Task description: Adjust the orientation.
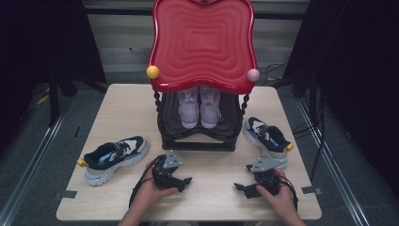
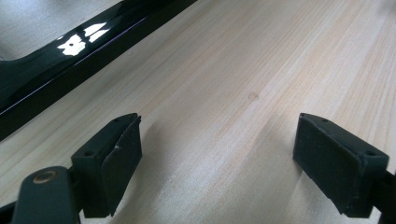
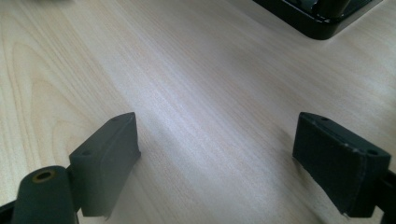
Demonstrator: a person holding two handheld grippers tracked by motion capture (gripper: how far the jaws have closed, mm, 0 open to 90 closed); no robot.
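Centrally on the wooden table stands a black shoe rack with a red wavy top; its lower shelf holds a pair of pale pink shoes, toes forward. One navy-and-white sneaker lies left of the rack, its mate just right of it. No writing is legible. Both the left gripper and right gripper rest near the front edge, jaws spread wide, empty
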